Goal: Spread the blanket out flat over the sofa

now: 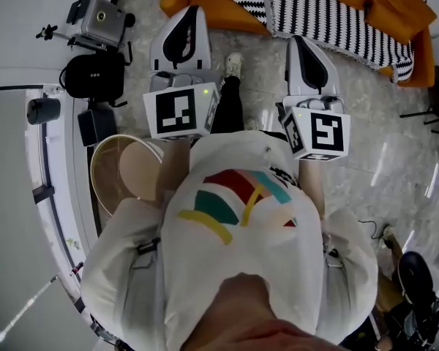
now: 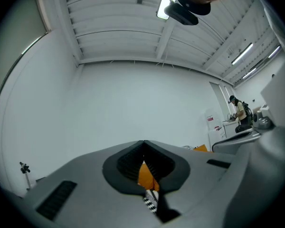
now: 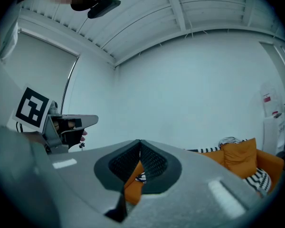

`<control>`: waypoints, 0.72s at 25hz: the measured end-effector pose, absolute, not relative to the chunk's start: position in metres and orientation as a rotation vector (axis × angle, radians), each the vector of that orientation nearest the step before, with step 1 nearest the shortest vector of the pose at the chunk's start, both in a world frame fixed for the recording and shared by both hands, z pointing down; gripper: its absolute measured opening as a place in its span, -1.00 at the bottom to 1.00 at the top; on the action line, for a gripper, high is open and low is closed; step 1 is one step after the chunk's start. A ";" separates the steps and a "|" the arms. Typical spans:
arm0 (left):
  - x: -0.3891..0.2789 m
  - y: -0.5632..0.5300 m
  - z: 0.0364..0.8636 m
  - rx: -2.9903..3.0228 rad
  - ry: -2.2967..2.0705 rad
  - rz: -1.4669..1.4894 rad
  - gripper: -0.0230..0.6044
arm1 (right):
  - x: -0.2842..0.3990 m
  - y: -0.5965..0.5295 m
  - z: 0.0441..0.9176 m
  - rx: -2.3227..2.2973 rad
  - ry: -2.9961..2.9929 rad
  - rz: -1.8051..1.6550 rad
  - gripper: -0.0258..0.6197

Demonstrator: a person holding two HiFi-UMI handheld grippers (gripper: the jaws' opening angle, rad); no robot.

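**Desk:** Far left of the head view?

**Photographer:** Grey camera unit (image 1: 99, 17) on a stand, with a black bag (image 1: 94, 75) just below it. Lower down, a round tan bin (image 1: 124, 170) beside the white printed shirt (image 1: 241, 203).

**Desk:** And the left gripper (image 1: 192, 17)?

**Photographer:** Held out ahead of the chest, pointing toward the near end of the sofa (image 1: 399, 9). Jaws pressed together at the tips, pinching nothing. In the left gripper view, only a sliver of orange and striped cloth in the gap behind the tips.

**Desk:** Between the two tools?

**Photographer:** A pale shoe (image 1: 234, 64) and a black trouser leg (image 1: 229, 108) on the speckled floor (image 1: 366, 123).

**Desk:** The right gripper (image 1: 301, 46)?

**Photographer:** Alongside, aimed the same way. Jaws likewise closed tip to tip, and empty.

**Desk:** Whereabouts of the blanket (image 1: 329, 17)?

**Photographer:** Black-and-white striped, draped across the orange sofa at the top of the head view. Fringed edge hanging over the front, bunched in places. Clear of both grippers. In the right gripper view, off to the right under an orange cushion (image 3: 237, 156).
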State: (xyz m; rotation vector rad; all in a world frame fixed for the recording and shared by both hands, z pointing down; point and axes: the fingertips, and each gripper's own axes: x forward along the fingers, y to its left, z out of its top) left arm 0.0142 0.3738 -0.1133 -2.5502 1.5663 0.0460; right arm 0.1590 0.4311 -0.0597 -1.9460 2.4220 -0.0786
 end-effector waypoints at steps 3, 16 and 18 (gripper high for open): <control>0.014 0.374 -0.117 -2.544 1.552 0.065 -0.88 | 0.158 0.431 -0.065 -1.944 2.422 -0.042 -0.91; 0.039 0.312 -0.102 -2.603 1.553 0.074 -0.88 | 0.183 0.372 -0.057 -1.968 2.408 -0.069 -0.91; 0.041 0.292 -0.097 -2.606 1.541 0.071 -0.88 | 0.184 0.353 -0.053 -1.969 2.413 -0.083 -0.91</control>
